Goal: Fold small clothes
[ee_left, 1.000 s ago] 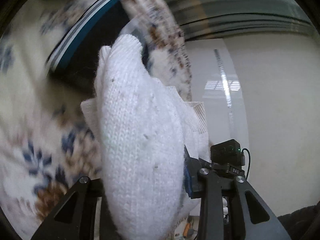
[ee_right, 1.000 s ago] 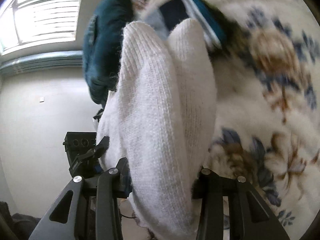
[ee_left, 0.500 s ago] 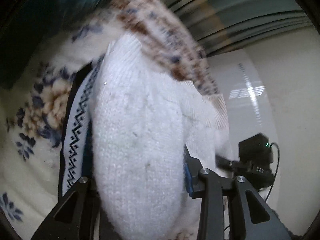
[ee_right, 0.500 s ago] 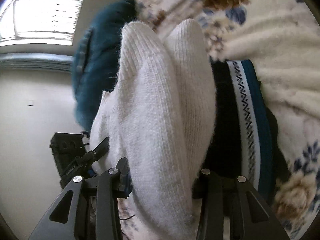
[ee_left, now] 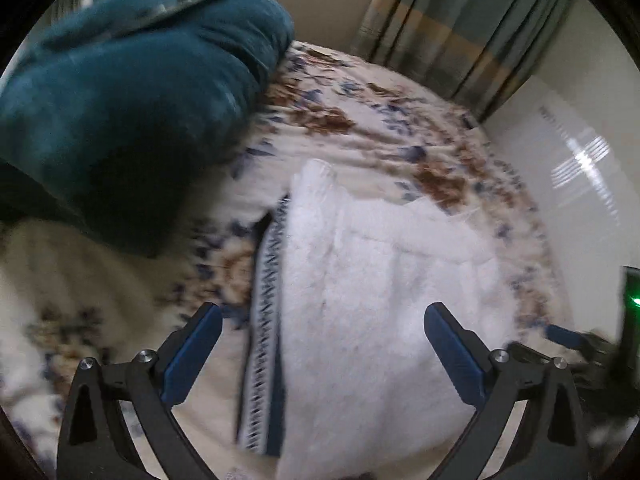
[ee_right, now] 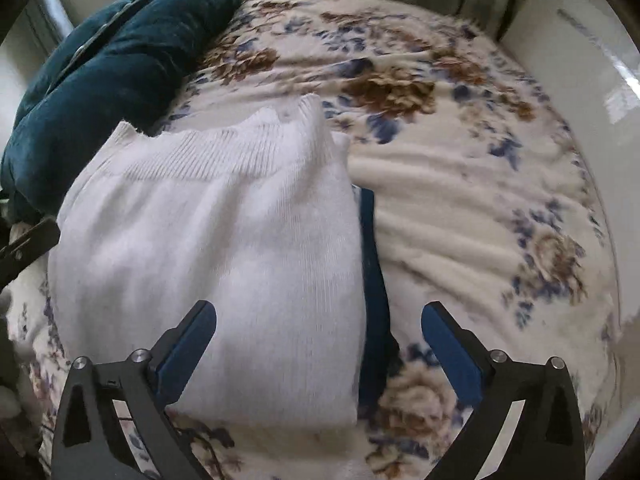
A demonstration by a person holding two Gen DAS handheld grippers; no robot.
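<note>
A white knitted garment (ee_left: pixel 380 300) lies folded on the flowered bed cover (ee_left: pixel 360 128), on top of a dark garment with a blue and white zigzag band (ee_left: pixel 266 320). It also shows in the right wrist view (ee_right: pixel 216 248), with the dark garment's blue edge (ee_right: pixel 372 272) sticking out on its right. My left gripper (ee_left: pixel 322 354) is open and empty just above the white garment's near end. My right gripper (ee_right: pixel 318 350) is open and empty over its near right corner.
A teal cushion (ee_left: pixel 120 100) lies at the far left of the bed, also in the right wrist view (ee_right: pixel 112 68). Striped curtains (ee_left: pixel 460 28) hang behind the bed. A white wall panel (ee_left: pixel 572 184) stands to the right. The flowered cover (ee_right: pixel 480 184) spreads to the right.
Both grippers were shut on the white garment and holding it up. Now it lies on the bed over the dark garment, and both grippers have opened and let go.
</note>
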